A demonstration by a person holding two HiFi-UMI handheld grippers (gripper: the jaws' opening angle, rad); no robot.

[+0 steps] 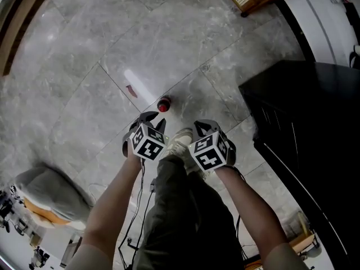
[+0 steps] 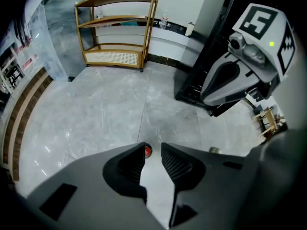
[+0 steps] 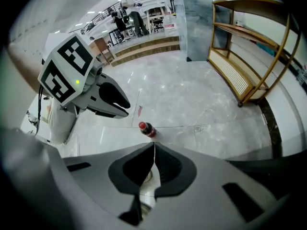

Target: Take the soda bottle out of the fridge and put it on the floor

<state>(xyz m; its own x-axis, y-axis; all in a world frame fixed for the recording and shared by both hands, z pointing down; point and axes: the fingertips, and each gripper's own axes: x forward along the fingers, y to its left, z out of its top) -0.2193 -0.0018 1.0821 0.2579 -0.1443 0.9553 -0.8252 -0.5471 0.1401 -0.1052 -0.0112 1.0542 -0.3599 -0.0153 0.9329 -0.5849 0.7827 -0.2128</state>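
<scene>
Two grippers are hovering side by side over the grey tiled floor, and we are looking steeply down past them. The soda bottle is standing upright on the floor, red cap up, right beside a joint between tiles. It is sitting just ahead of both grippers and touching neither.

The left gripper is holding its fingers apart with a narrow gap. Through that gap we are catching the red cap, and the pads are pressing on nothing. The right gripper is showing its fingers together, tips meeting, with nothing between them.

A small red scrap is lying on the floor near the bottle, to its left and clear of it. A light shoe is peeking out between the two grippers. A black cabinet is standing along the floor's right edge, apart from the bottle, and a wooden shelf rack is standing at the far edge by the wall.
</scene>
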